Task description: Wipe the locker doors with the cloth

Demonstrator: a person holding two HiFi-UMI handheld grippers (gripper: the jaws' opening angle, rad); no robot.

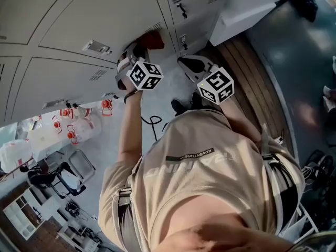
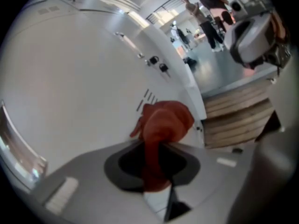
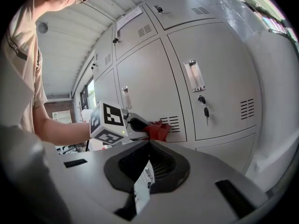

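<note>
A red cloth (image 2: 163,122) is bunched between the jaws of my left gripper (image 2: 156,146), which is shut on it and holds it against a grey locker door (image 2: 84,78) beside the vent slits (image 2: 148,97). From the head view, the cloth (image 1: 150,39) shows above the left gripper (image 1: 137,51) and its marker cube. In the right gripper view, the cloth (image 3: 159,130) covers the left end of a door's vent (image 3: 174,123). My right gripper (image 3: 150,141) is shut with nothing in it, a little back from the lockers; its jaws (image 1: 190,63) point at the locker base.
Rows of grey locker doors (image 3: 215,78) have handles and keyed locks (image 3: 202,101). A slatted wooden bench (image 1: 252,72) runs along the lockers. Bottles with red caps (image 1: 79,125), chairs (image 1: 68,177) and a black cable (image 1: 152,122) lie behind. People (image 2: 210,8) stand far off.
</note>
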